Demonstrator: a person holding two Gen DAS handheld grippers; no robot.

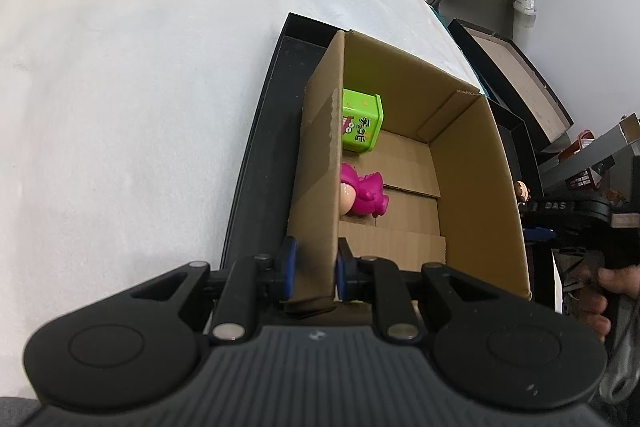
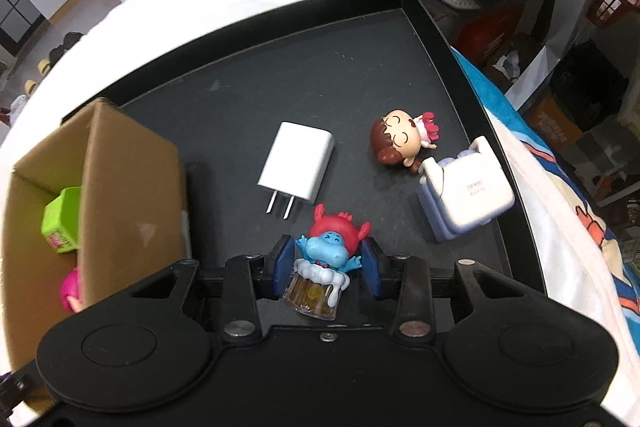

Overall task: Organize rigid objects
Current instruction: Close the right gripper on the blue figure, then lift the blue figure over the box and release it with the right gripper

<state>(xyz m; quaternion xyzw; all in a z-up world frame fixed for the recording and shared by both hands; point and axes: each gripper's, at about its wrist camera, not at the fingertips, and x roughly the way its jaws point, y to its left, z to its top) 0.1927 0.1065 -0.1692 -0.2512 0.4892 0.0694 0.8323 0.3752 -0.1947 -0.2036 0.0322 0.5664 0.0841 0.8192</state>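
The right gripper (image 2: pixel 326 267) pointed steeply down at the black tray (image 2: pixel 416 39), its blue pads (image 2: pixel 283 265) closed against the sides of a small blue figurine (image 2: pixel 326 251) with a red top that sat on a clear, amber-filled base. Just beyond it on the tray floor lay a white charger (image 2: pixel 296 163), flat, its two prongs aimed toward the gripper. To the right of the charger lay a brown-haired doll (image 2: pixel 396 143) on its side, touching a pale boxy toy (image 2: pixel 464 187) near the tray's right wall. At the left of that view stood the cardboard box (image 2: pixel 128 187), also on the tray.

The left gripper (image 1: pixel 316 267) was clamped on the box's near side wall (image 1: pixel 320 167), one pad (image 1: pixel 289 267) outside and one inside, holding the panel upright. Inside the box, against that wall, stood a green box (image 1: pixel 362 125) with cartoon print, and nearer the gripper lay a magenta figurine (image 1: pixel 366 193) on the cardboard floor, the two close together but apart. The tray rested on a white cloth (image 1: pixel 140 107). At the right edge of the left view a hand (image 1: pixel 600 303) gripped the other gripper's handle
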